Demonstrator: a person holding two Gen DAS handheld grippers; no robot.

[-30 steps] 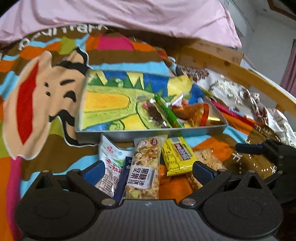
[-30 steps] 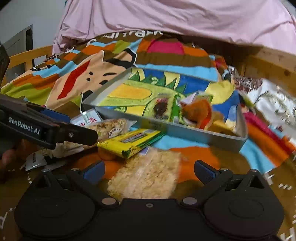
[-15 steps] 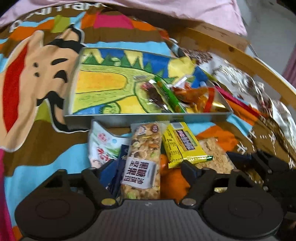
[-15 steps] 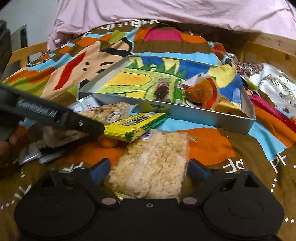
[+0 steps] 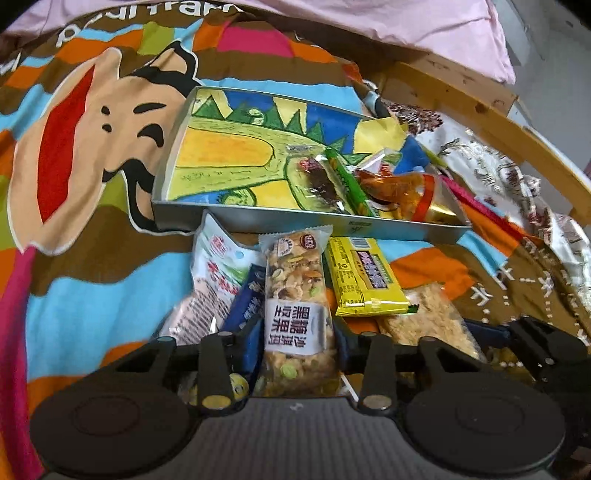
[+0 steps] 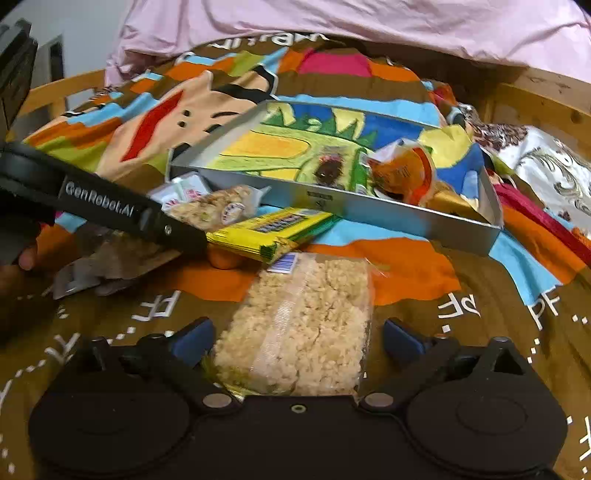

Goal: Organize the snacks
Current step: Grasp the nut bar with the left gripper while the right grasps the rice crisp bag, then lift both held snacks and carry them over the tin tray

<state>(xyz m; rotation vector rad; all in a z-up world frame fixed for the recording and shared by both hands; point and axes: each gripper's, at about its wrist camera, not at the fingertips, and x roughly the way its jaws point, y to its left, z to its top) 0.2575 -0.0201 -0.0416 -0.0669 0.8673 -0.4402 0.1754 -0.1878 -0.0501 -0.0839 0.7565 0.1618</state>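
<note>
My left gripper (image 5: 297,339) is shut on a nut bar (image 5: 295,295) in a clear wrapper with a white label, lying on the bedspread. My right gripper (image 6: 299,338) is open around a puffed rice cake pack (image 6: 299,325), its pads a little apart from the pack's sides. A yellow snack bar (image 5: 364,277) lies between them; it also shows in the right wrist view (image 6: 273,230). A white packet (image 5: 214,280) and a dark blue packet (image 5: 245,304) lie left of the nut bar. The grey tray (image 5: 258,218) with a dinosaur picture holds several snacks at its right end (image 5: 388,184).
A colourful cartoon bedspread (image 5: 92,147) covers the bed. A pink quilt (image 6: 332,22) lies behind. A wooden bed rail (image 5: 480,114) runs along the right. My left gripper's arm (image 6: 110,210) crosses the left of the right wrist view.
My left gripper has closed onto the nut bar. My right gripper has moved forward so its fingers sit on either side of the rice cake pack.
</note>
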